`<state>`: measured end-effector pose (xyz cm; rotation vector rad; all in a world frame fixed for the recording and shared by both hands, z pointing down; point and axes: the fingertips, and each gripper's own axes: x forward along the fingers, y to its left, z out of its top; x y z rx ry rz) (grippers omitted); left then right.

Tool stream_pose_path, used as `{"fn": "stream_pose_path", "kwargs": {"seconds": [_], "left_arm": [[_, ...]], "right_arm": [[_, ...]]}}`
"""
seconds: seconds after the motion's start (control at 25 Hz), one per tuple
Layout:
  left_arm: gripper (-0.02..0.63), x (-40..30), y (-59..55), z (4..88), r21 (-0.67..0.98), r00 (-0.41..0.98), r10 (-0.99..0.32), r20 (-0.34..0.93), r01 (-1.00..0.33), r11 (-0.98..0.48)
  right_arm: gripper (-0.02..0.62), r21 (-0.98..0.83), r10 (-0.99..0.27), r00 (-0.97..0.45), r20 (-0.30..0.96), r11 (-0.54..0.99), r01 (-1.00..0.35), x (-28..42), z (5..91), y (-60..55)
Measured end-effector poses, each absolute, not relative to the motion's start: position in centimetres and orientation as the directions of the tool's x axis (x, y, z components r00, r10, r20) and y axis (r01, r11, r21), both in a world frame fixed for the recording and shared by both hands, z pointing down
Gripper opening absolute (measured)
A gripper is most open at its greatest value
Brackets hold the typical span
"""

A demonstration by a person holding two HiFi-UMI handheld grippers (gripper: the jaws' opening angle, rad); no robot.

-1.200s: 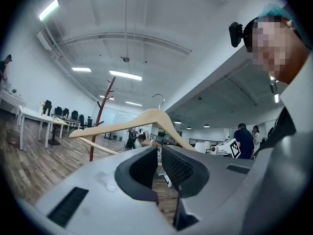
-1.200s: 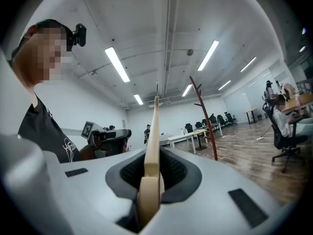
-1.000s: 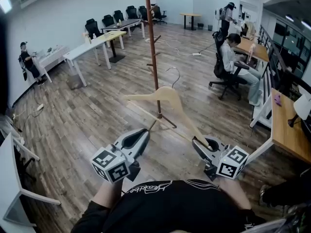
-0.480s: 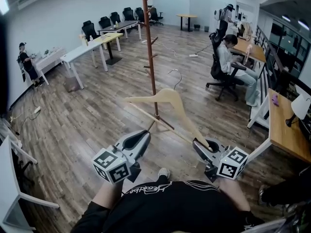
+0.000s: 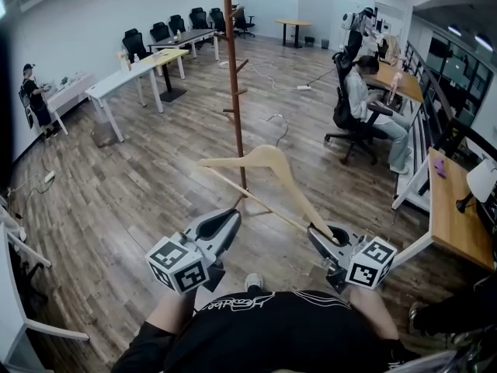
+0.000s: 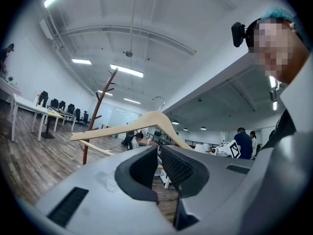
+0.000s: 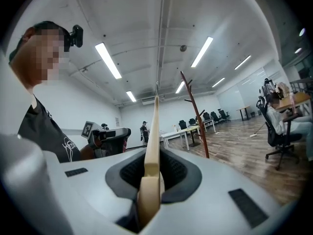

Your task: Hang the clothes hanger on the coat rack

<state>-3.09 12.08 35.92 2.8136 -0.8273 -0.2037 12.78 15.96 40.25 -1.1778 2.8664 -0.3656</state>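
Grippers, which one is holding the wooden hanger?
The right gripper: its jaws clamp one end of the hanger, while the left gripper holds nothing.

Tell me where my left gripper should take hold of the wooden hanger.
Probably the free arm end of the wooden hanger, approached from the person's left. That arm is a thin flat bar that jaws can close across, the right gripper clamps the other end, and the metal hook is left clear.
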Motion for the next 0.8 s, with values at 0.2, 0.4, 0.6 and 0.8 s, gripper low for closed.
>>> {"fn": "stream_pose_path", "kwargs": {"seconds": [0.2, 0.4, 0.6, 0.8], "left_arm": [[0.032, -2.9, 5.1, 36.4, 0.245, 0.834, -0.550, -0.051, -0.523, -0.816], [0.032, -1.5, -2.9, 35.5, 0.233, 0.849, -0.527, -0.043, -0.504, -0.832], [0.032, -1.9, -10.5, 34.1, 0.221, 0.856, -0.513, -0.064, -0.489, -0.844], [0.032, -2.9, -16.2, 34.0, 0.244, 0.852, -0.516, -0.089, -0.483, -0.841]], "right_arm": [[0.071, -0.244, -0.688, -0.722, 0.074, 0.690, -0.682, 12.8, 40.7, 9.4], [0.071, -0.250, -0.702, -0.705, 0.107, 0.667, -0.702, 12.9, 41.1, 1.9], [0.071, -0.257, -0.709, -0.696, 0.114, 0.655, -0.710, 12.7, 40.9, -5.1], [0.071, -0.229, -0.736, -0.662, 0.142, 0.626, -0.745, 12.9, 40.1, -10.7]]}}
